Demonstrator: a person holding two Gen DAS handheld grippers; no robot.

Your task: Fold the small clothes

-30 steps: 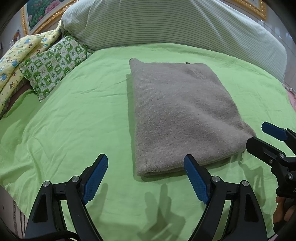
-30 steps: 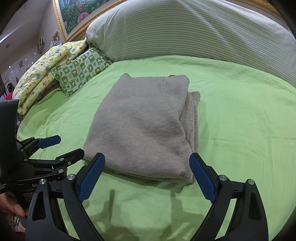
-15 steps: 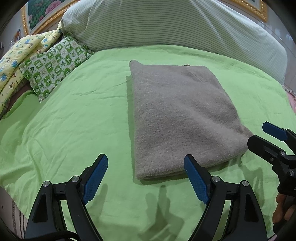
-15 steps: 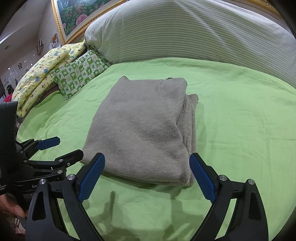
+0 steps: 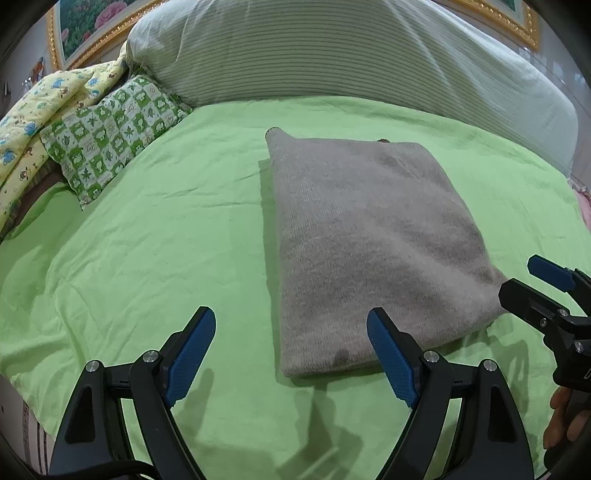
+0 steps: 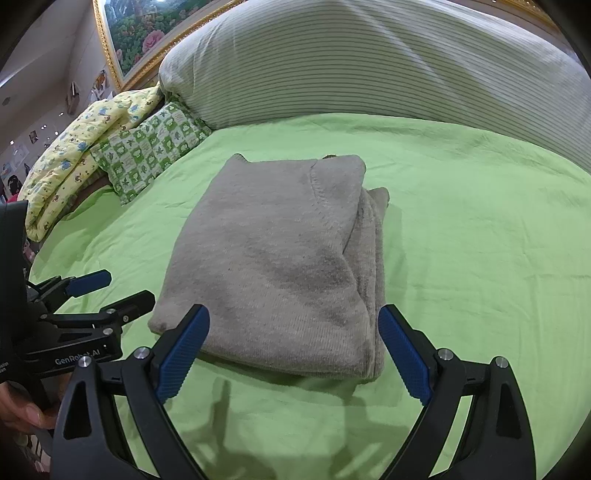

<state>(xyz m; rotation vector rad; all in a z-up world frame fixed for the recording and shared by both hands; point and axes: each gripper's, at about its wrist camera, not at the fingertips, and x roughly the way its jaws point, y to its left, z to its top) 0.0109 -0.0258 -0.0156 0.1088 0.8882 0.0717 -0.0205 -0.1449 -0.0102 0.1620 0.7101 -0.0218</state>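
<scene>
A grey knit garment (image 5: 373, 236) lies folded into a thick rectangle on the green bedsheet (image 5: 147, 240). It also shows in the right wrist view (image 6: 280, 258), with its layered edges on the right side. My left gripper (image 5: 290, 354) is open and empty, held above the sheet just short of the garment's near left corner. My right gripper (image 6: 293, 350) is open and empty, held just short of the garment's near edge. Each gripper shows in the other's view: the right one (image 5: 532, 284) and the left one (image 6: 110, 291).
A large striped pillow (image 5: 332, 51) lies across the back of the bed. A green-and-white checked cushion (image 5: 110, 129) and a yellow printed quilt (image 5: 33, 110) sit at the back left. A gold-framed picture (image 6: 140, 33) hangs behind. The bed's edge is at the near left.
Both grippers have drawn back slightly from the garment and stay open. The folded garment has not moved.
</scene>
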